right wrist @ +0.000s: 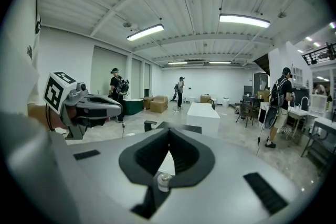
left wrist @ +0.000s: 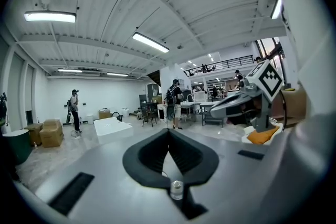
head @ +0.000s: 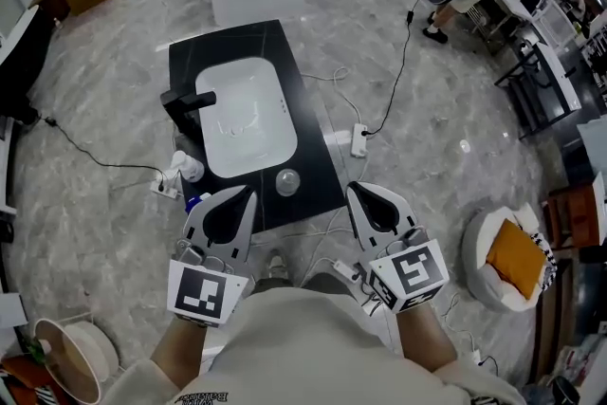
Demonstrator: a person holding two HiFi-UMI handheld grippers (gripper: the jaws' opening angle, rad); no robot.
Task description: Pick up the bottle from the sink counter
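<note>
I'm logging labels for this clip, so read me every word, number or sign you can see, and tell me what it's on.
Nothing reads clearly.
The shirt print: cut off, too small to read.
The marker cubes on the left tongs and right tongs: square patterns, no words.
The white bottle: no legible label.

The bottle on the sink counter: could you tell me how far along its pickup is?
Done: nothing; the white bottle sits on the sink counter near the faucet. In hand: nothing; left gripper and right gripper are shut, empty. Left: open, reach, grasp, lift.
</note>
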